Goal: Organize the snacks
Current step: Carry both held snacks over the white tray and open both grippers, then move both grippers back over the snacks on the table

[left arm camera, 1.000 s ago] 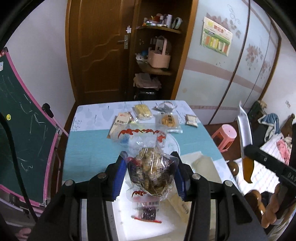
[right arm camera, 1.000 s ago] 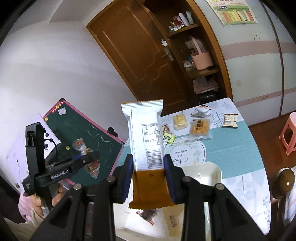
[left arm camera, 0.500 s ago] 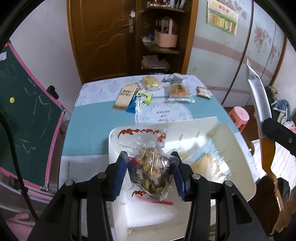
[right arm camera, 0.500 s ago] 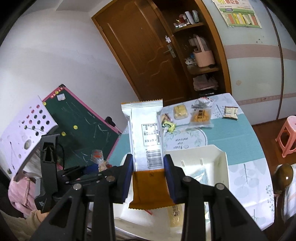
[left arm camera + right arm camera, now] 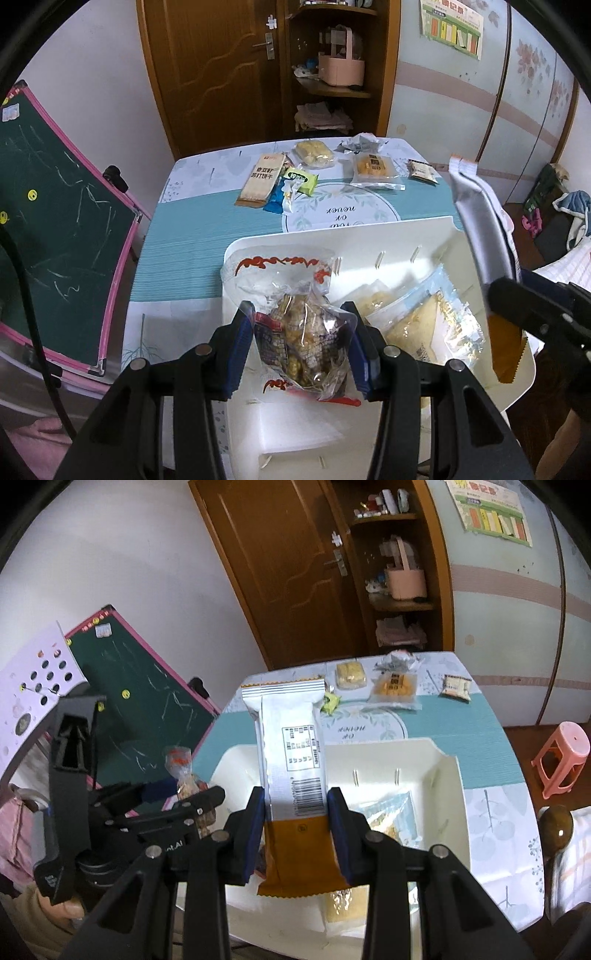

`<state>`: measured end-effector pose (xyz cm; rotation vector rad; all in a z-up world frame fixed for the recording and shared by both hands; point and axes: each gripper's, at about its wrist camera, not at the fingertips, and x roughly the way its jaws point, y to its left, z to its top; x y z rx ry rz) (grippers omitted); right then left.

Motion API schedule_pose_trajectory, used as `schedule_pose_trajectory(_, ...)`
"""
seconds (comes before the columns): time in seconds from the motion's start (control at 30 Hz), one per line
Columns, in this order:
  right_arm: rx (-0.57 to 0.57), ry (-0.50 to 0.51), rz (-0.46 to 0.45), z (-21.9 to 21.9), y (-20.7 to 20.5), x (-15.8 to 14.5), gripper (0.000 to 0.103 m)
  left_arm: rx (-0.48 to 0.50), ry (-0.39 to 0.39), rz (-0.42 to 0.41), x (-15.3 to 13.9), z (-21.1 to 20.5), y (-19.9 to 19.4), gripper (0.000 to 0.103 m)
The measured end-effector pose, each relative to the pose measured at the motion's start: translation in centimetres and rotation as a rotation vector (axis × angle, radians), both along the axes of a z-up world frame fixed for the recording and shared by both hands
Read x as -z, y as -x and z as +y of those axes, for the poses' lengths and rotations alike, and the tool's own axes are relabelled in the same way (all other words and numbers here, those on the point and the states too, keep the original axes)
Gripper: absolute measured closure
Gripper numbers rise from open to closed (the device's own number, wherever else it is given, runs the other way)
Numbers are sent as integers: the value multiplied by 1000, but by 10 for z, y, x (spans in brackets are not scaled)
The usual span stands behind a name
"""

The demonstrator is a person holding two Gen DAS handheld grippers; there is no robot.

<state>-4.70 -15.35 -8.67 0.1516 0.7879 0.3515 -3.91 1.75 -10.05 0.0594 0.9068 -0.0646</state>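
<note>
My left gripper [image 5: 301,345] is shut on a clear bag of brown snacks [image 5: 301,332] with red print, held low over the left part of a white bin [image 5: 332,236]. My right gripper [image 5: 297,825] is shut on a tall silver and orange packet [image 5: 291,749], upright above the bin [image 5: 448,775]; the same packet [image 5: 480,236] shows at the right of the left wrist view. In the bin lie clear packs of yellow snacks [image 5: 424,325]. On the far table sit a cracker box [image 5: 262,179], a green packet [image 5: 303,179], a yellow pastry [image 5: 314,153] and an orange pack [image 5: 373,166].
The bin stands on a table with a teal cloth [image 5: 192,251]. A green chalkboard with a pink frame [image 5: 55,229] leans at the left. A pink stool [image 5: 561,757] and a wooden chair knob [image 5: 557,827] are at the right. A door and shelves stand behind.
Both grippers have come down toward the white bin with their packs still held. The bin now fills more of both views and the right gripper's packet has come nearer the left one.
</note>
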Motion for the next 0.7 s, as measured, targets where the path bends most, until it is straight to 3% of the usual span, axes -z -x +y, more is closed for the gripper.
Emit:
schedule_pose_trajectory(0.2, 0, 32, 24, 4, -2, 6, 67, -4, -14, 3, 4, -2, -2, 55)
schedule_pose_trajectory(0.27, -5, 54, 30, 7, -2, 8, 64, -13, -22, 7, 5, -3, -2, 46)
schedule_pose_trajectory(0.33, -8, 91, 36, 12, -2, 11, 61, -21, -20, 7, 6, -3, -3, 22)
schedule_pose_trajectory(0.4, -11, 109, 39, 16, -2, 13, 51, -34, -17, -12, 4, -2, -1, 12)
schedule_pose_trajectory(0.53, 13, 139, 7, 17, 1, 10, 29, -46, -13, -41, 0, 1, 1, 12)
schedule_pose_trajectory(0.7, 21, 134, 7, 17, 0, 10, 27, -52, -4, -33, 2, 3, 0, 12)
